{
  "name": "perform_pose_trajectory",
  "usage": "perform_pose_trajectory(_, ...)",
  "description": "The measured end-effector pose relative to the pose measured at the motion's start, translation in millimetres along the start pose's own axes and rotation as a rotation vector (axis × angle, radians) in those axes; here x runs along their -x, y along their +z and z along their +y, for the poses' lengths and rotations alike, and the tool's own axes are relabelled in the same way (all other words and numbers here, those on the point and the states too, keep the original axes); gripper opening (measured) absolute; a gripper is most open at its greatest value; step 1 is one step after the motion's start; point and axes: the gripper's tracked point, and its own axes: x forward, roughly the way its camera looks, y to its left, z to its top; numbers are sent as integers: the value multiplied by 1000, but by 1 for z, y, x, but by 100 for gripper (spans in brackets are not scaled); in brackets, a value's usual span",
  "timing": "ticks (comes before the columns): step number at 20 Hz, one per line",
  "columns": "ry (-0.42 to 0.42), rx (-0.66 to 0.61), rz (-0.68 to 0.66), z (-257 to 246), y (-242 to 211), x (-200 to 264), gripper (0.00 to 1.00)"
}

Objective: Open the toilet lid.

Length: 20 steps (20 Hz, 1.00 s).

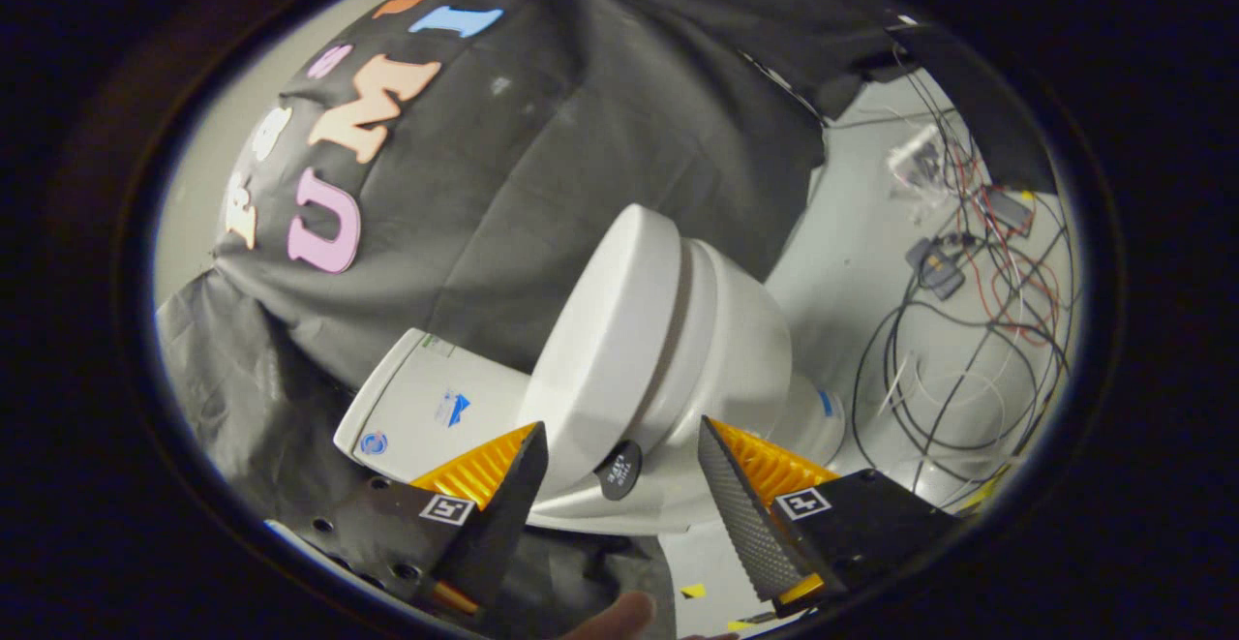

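A fingertip (619, 613) is showing just below and between the two fingers, at the nearest point of the scene. The tongs (619, 471) are standing apart, with a wide gap between the tips and nothing clamped in them. The view is rolling strongly, so the toilet is appearing tipped over on its side.

Directly ahead, the front rim of the toilet (678, 388) is sitting in the gap between the fingers. A small dark round sticker (619, 471) is lying on that front edge, midway between the tips. The toilet lid (605, 340) is lying closed against the seat, a thin dark seam marking the joint. Its long axis is running away from the tongs toward the tank (426, 408), so the free front edge is the nearer end and the hinge end the farther.

Judged from this, the lid is not yet being lifted; the coming move calls for getting one finger under the front lip, which is lying just ahead of the tips.

Beyond the bowl, loose cables (978, 330) are sprawling across the pale floor (852, 262).
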Motion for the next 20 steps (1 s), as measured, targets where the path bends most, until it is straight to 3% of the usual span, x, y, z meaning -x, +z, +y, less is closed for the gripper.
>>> perform_pose_trajectory(4, 28, -37, 61, 3, -14, -10, 93)
perform_pose_trajectory(9, -9, -51, 186, -1, -45, -23, 64)
perform_pose_trajectory(12, 9, -80, 211, 11, -44, -34, 45)
perform_pose_trajectory(15, -30, -100, 207, 11, -45, -32, 26)
perform_pose_trajectory(20, -110, -137, 137, 2, -40, -48, 27)
